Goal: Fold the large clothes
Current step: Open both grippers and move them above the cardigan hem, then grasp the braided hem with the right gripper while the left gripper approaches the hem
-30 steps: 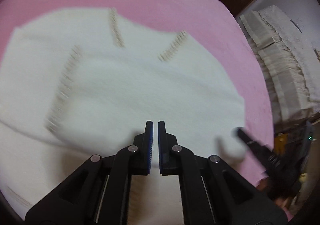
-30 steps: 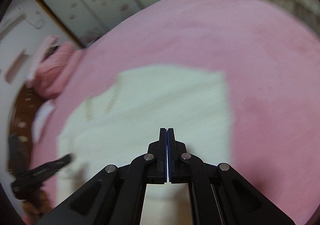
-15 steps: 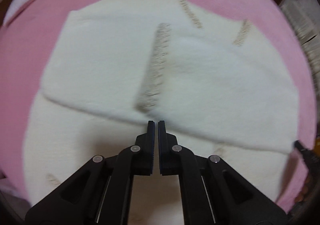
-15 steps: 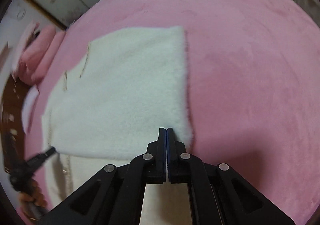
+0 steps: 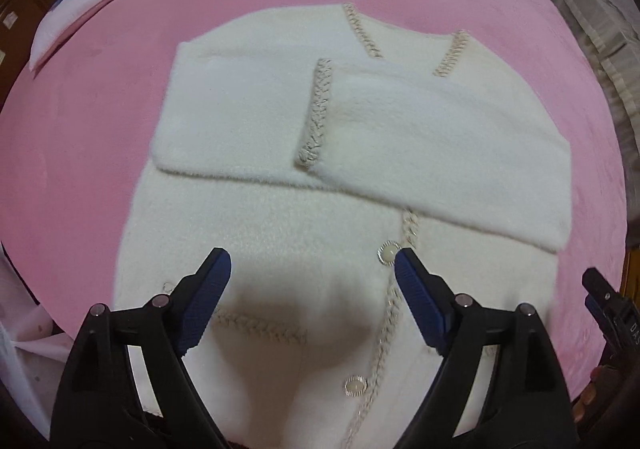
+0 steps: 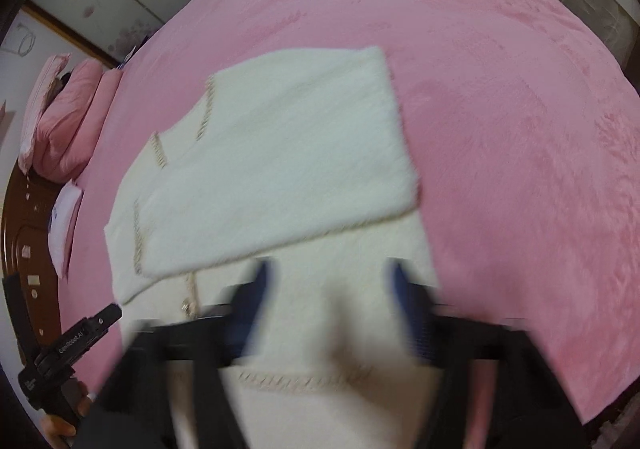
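Bed [image 5: 100, 97], pink plush cover. Cream cardigan [image 5: 280, 233] flat on it, both sleeves crossed over chest. Fleecy, thick, soft, probably light; likely drapes, no slip. Judgement: grab hem corners, or doubled edge, not braid trim [image 5: 318, 109]. Left hand-held gripper [image 5: 312, 269] opening wide, nothing between jaws. Right hand-held gripper [image 6: 332, 281] blurred, opening wide, empty.

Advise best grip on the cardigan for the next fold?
Take the cardigan by its near hem, one claw per bottom corner, coming from the near edge. Both sleeves already lie folded across the chest, so the lower half is the free flap to lift toward the collar.
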Demonstrator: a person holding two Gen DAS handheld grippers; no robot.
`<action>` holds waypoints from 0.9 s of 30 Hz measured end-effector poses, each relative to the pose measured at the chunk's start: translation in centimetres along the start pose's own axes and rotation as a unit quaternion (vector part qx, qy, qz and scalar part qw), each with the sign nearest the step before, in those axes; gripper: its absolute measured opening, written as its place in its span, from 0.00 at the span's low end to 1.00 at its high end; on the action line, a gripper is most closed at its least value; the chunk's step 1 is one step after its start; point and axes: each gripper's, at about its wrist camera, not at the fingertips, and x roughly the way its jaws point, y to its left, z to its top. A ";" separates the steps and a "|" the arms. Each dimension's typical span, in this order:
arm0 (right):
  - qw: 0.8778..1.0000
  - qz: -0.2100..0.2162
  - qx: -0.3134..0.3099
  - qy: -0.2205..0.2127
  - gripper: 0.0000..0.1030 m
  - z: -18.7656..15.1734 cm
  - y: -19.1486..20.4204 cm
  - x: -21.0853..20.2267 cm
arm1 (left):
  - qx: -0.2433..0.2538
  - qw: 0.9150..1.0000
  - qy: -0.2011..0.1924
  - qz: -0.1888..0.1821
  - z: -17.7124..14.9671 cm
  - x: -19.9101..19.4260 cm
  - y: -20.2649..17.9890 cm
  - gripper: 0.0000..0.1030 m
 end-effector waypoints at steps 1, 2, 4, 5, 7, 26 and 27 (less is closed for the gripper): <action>1.000 -0.003 -0.002 -0.011 0.91 -1.0 1.1 -0.4 | 0.010 1.000 0.003 -0.003 -0.5 -0.8 -0.1 0.80; 1.000 -0.004 -0.005 -0.022 0.91 -1.6 2.2 -1.3 | 0.021 1.000 0.009 -0.008 -1.1 -1.4 -0.1 0.80; 1.000 0.002 -0.012 -0.018 0.91 -2.9 4.6 -1.8 | 0.039 0.999 0.014 -0.017 -2.2 -2.5 0.1 0.80; 1.000 0.006 -0.015 -0.015 0.91 -3.6 5.5 -2.5 | 0.045 0.999 0.011 -0.021 -2.7 -3.1 0.2 0.80; 1.000 0.011 -0.022 -0.018 0.91 -5.1 7.2 -3.7 | 0.059 0.998 0.005 -0.031 -3.7 -4.3 0.8 0.80; 0.992 0.046 -0.014 -0.113 0.91 -23.2 17.0 -16.1 | 0.026 0.992 -0.041 -0.120 -15.5 -14.2 12.1 0.80; 0.992 0.056 -0.009 -0.115 0.91 -24.1 16.7 -16.2 | 0.017 0.992 -0.040 -0.122 -16.2 -13.9 12.8 0.80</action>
